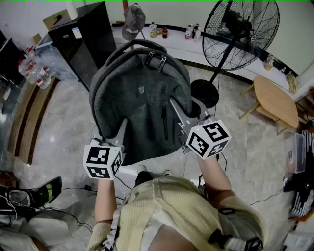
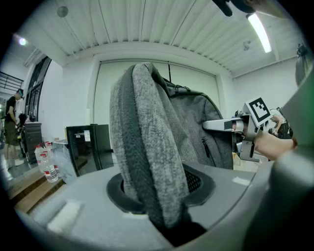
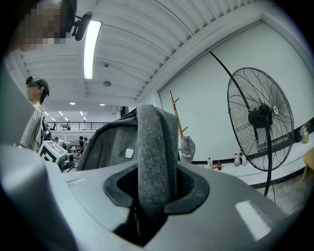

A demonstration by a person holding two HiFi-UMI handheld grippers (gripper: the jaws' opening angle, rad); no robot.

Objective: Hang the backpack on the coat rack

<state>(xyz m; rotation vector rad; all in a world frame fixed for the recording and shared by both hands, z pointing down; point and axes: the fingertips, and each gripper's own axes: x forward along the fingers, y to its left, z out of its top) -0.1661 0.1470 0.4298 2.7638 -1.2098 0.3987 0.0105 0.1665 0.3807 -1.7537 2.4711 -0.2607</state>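
In the head view, the charcoal-grey felt-fabric backpack [image 1: 140, 98] fills the middle of the frame, held up off the pale marble floor with its top handle and zip pulls toward the top of the frame. The left gripper [image 1: 120, 130] reaches up from the lower left to the bag's lower left side, and the right gripper [image 1: 175, 110] comes in from the lower right to its right side. The slim wooden coat rack [image 1: 125, 7] stands at the top centre, beyond the bag and apart from it, with a grey cap [image 1: 133, 20] hanging on it. A black pedestal fan [image 1: 240, 27] is at the upper right. In the left gripper view, the jaws stand partly apart and pinch a thick, padded grey band of the backpack that rises from between the dark pads at lower centre. Whether it is a shoulder strap or the bag's edge I cannot tell. The other gripper's metal jaw touches the bag at mid-right. In the right gripper view, the jaws are likewise part-way closed, clamped on a flat grey strap of the backpack running straight up the centre, with the coat rack and cap just right of it.
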